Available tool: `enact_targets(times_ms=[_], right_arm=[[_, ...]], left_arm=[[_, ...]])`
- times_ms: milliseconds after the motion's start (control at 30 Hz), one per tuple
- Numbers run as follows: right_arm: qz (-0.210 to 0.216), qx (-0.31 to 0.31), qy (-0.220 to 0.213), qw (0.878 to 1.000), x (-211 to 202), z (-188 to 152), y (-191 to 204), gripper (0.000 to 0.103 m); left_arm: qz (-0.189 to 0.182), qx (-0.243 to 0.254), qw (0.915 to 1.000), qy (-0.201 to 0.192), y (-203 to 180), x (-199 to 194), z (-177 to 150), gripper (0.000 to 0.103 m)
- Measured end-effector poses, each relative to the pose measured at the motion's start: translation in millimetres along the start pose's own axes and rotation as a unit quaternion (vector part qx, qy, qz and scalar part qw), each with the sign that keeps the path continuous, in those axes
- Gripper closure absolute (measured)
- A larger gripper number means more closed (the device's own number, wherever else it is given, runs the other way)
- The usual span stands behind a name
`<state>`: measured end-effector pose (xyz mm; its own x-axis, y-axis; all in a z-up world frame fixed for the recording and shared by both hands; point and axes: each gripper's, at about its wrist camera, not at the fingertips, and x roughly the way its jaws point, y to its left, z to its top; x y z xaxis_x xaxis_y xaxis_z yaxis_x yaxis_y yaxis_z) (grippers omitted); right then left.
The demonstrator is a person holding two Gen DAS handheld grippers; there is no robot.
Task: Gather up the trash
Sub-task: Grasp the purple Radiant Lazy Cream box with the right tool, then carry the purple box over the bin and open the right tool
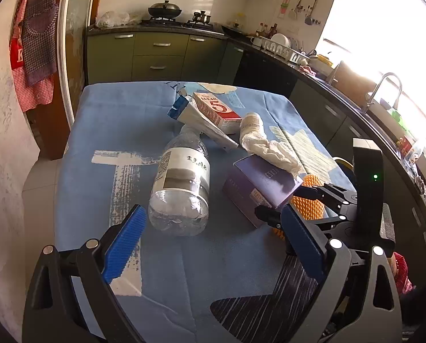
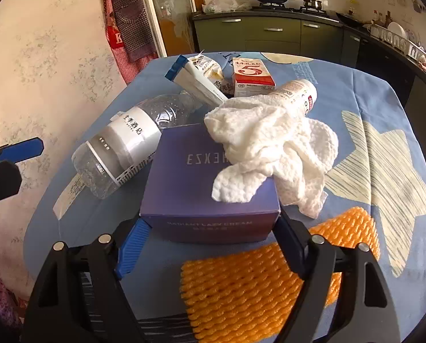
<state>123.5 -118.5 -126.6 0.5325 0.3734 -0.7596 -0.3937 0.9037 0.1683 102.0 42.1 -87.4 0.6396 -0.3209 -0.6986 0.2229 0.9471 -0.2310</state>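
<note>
Left wrist view: left gripper (image 1: 213, 228) spread open, clear bottle (image 1: 181, 183) lying just ahead between its fingertips. Right wrist view: right gripper (image 2: 213, 234) flanks the purple box (image 2: 204, 188), pads at its corners; white tissue (image 2: 273, 154) on top, orange foam net (image 2: 258, 280) beneath.

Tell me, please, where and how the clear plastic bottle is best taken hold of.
Probably around the labelled middle of the clear plastic bottle, coming from above with the fingers across its width. It lies on its side, base toward the open left gripper; its neck is tucked under the wrapper, while both flanks look free.
</note>
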Motion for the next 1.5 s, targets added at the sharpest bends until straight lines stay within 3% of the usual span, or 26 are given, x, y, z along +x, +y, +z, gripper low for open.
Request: enact_targets(times_ms=[233,433,800,1200,1400,1500], right_arm=[[0.13,0.074,0.041,0.988,-22.3,-4.9,-28.0,0.027],[0.168,0.077,0.041,0.982,-44.9,-10.7,-32.8,0.027],[0.13,0.039,-0.034,0.99,-109.0,-3.4,-36.4,0.028],[0.057,0.085,-0.077,0.992,-134.3,-8.4,-91.8,0.028],[-0.008,0.133,-0.097,0.986,-152.4,-24.9,-141.1,0.028],[-0.062,0.181,-0.111,0.975,-168.7,-40.2,-183.8,0.028]], left_arm=[[-0.006,-0.002,1.0,0.002,0.0,3.7,-1.3,0.009],[-0.001,0.005,1.0,-0.001,-3.6,1.6,0.5,0.009],[-0.001,0.022,0.9997,-0.009,-17.2,-4.4,2.7,0.009],[-0.009,0.044,0.999,-0.011,-34.2,-7.9,4.8,0.009],[-0.016,0.06,0.998,-0.006,-47.4,-4.4,7.5,0.009],[-0.022,0.066,0.9975,-0.005,-55.8,-1.3,9.3,0.009]])
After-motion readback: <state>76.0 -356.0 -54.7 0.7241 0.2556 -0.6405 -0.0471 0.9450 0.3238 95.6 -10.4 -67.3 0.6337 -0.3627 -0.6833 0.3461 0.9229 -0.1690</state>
